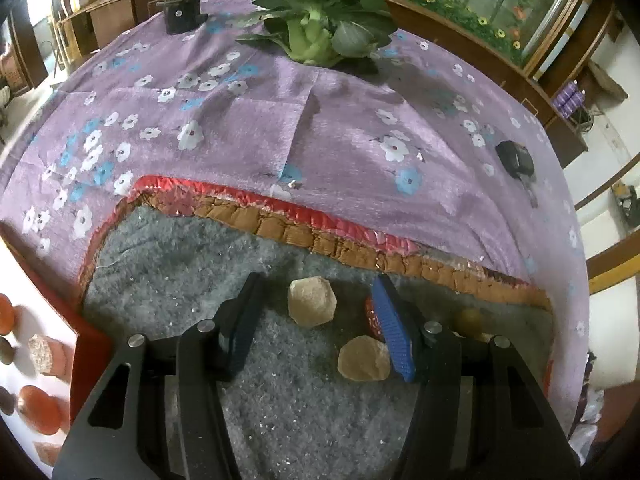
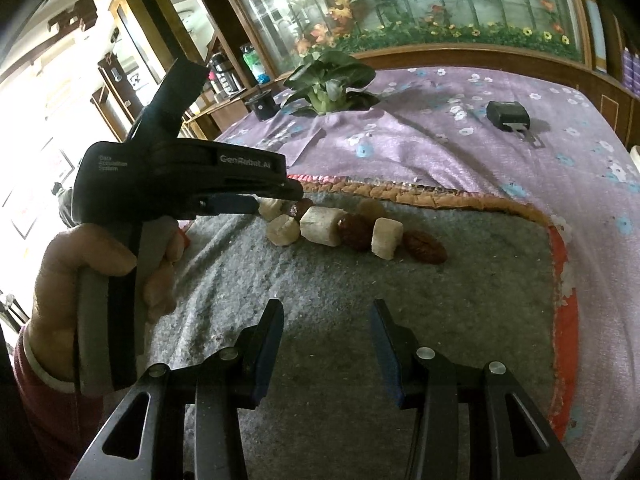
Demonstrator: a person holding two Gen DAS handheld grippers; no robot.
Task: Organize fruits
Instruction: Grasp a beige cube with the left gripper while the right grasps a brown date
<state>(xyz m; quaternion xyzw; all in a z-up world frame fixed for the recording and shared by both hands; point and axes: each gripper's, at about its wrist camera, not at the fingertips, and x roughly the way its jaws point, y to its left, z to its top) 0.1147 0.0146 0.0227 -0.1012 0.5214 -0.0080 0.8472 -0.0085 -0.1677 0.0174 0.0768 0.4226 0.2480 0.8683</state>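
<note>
Both your claws gape wide over fuzzy grey felt.
Your left gripper (image 1: 316,320) straddles a pale faceted chunk (image 1: 312,301); your right gripper (image 2: 326,344) holds nothing, facing wrinkled red dates (image 2: 425,246).

Readable text appears only on the left tongs (image 2: 294,200), seen from the right wrist view. White print on the black body: "GenRobot.AI" along the side, and a small three-line label, "Data Acquisition System", near the rear. Nothing else carries legible writing.

Bok choy (image 1: 316,28), car key (image 2: 509,116), floral cloth (image 1: 248,120)
</note>
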